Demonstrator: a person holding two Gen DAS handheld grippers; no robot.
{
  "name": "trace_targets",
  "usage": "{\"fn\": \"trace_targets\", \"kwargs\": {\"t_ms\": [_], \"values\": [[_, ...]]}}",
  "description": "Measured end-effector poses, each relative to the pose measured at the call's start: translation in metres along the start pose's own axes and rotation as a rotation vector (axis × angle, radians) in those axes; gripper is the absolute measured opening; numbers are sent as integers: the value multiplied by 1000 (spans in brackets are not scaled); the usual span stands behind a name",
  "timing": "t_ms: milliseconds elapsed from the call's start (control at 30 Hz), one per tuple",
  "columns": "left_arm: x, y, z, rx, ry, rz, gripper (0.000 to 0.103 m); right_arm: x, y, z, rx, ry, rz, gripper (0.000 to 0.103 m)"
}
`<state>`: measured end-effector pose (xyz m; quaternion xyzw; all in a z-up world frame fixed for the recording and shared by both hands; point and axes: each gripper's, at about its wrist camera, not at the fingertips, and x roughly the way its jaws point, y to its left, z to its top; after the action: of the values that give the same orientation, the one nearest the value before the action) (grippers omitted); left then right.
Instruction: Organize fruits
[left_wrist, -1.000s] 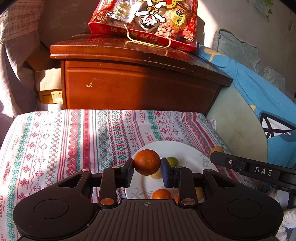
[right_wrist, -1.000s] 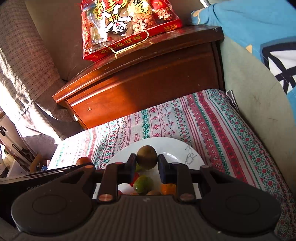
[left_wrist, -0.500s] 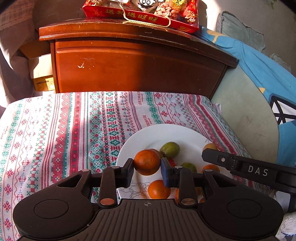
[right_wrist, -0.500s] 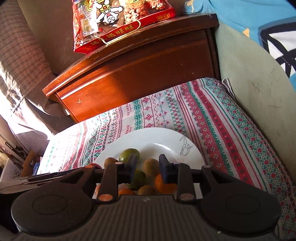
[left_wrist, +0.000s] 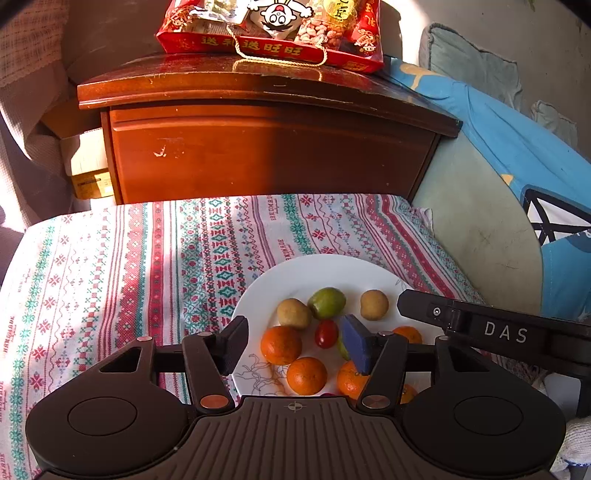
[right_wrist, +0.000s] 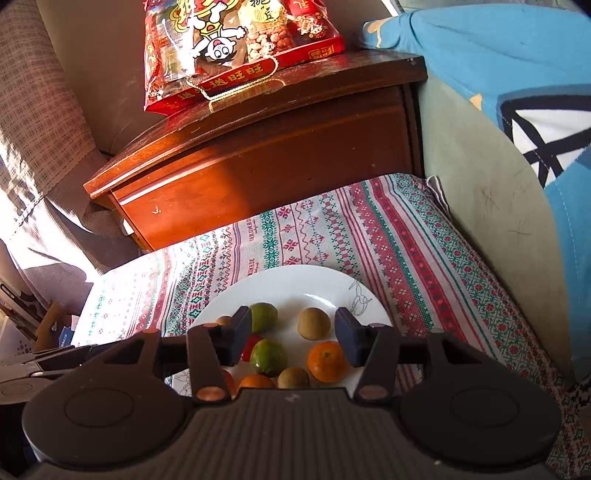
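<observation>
A white plate (left_wrist: 317, 273) sits on the patterned cloth and holds several fruits: oranges (left_wrist: 280, 345), a green fruit (left_wrist: 327, 302), brown kiwis (left_wrist: 293, 313) and a red tomato (left_wrist: 326, 334). My left gripper (left_wrist: 291, 343) is open and empty just above the plate's near side. In the right wrist view the plate (right_wrist: 295, 284) shows a kiwi (right_wrist: 313, 324), an orange (right_wrist: 327, 361) and green fruits (right_wrist: 267, 357). My right gripper (right_wrist: 290, 341) is open and empty over the plate. The right gripper's body (left_wrist: 491, 328) shows at the right of the left wrist view.
A patterned tablecloth (left_wrist: 129, 280) covers the low surface. A wooden nightstand (left_wrist: 258, 147) stands behind it with a red snack bag (left_wrist: 273, 33) on top. A bed with blue bedding (left_wrist: 517, 147) lies to the right. The left gripper's body (right_wrist: 44, 365) shows at the lower left.
Both grippers have opened. The left let go of an orange and the right let go of a kiwi; both fruits now lie on the plate.
</observation>
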<state>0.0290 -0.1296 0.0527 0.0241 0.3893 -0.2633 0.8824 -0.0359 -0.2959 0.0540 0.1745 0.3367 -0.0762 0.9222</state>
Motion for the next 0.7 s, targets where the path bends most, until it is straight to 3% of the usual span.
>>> {"fn": "trace_targets", "kwargs": {"t_ms": [433,567,700], "values": [[-30,11,-7,-24,48,58,71,-37,10,-11,51,-10,-90,67],[-35,12,-10,-24,71,86,74,-41,13,-24,65,26,-142,74],[-37,14,-15,-46,106,115,79,-37,13,-38,70,79,-211,74]]}}
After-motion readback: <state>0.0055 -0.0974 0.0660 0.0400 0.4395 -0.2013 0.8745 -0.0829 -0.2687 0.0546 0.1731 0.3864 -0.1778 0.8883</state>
